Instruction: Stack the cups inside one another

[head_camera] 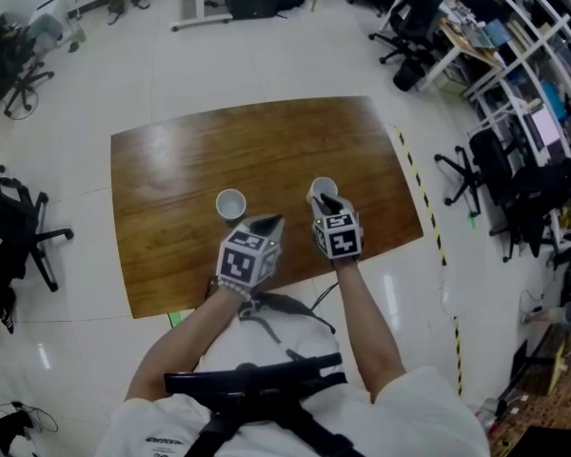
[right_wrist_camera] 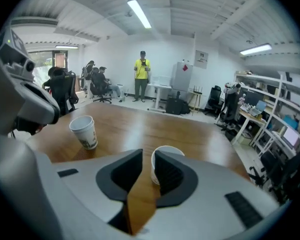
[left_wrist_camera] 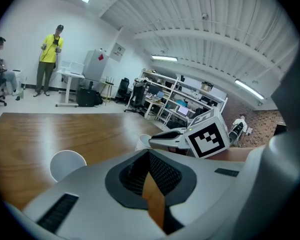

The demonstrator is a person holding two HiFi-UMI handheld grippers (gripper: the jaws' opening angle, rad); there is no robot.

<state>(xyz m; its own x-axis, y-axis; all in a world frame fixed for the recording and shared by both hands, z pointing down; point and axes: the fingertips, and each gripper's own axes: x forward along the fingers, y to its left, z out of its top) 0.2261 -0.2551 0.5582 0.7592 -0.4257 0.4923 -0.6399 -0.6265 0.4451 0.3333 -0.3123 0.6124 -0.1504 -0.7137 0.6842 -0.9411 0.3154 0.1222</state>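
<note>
Two white paper cups stood upright and apart on the wooden desk [head_camera: 190,155], neither inside the other, so the stacking was not yet done. The left paper cup [head_camera: 230,203] sat mouth up ahead of the left gripper [head_camera: 269,222]. In the left gripper view it lay off to the left, not in line with the jaws. That gripper's jaws were drawn together, with only a sliver of desk showing between them and nothing held. It hung over the near part of the desk, which I judged a waiting posture that kept it out of the other gripper's way.

The right gripper [head_camera: 326,202] was at the right paper cup [head_camera: 320,187]. In the right gripper view its jaws stood a narrow way apart, with bare desk and the cup's left wall showing in the gap. The cup's mouth lay just behind the right-hand jaw. The left-hand jaw was clear of the wall, so the cup was not clamped; whether the other jaw touched it I could not tell. The narrow opening seemed suited to a pinch on the thin rim wall, one jaw inside and one outside, rather than a grasp round the whole cup. Such a hold would leave the cup's bottom free to drop into the left paper cup, which stood near, open and unobstructed.
</note>
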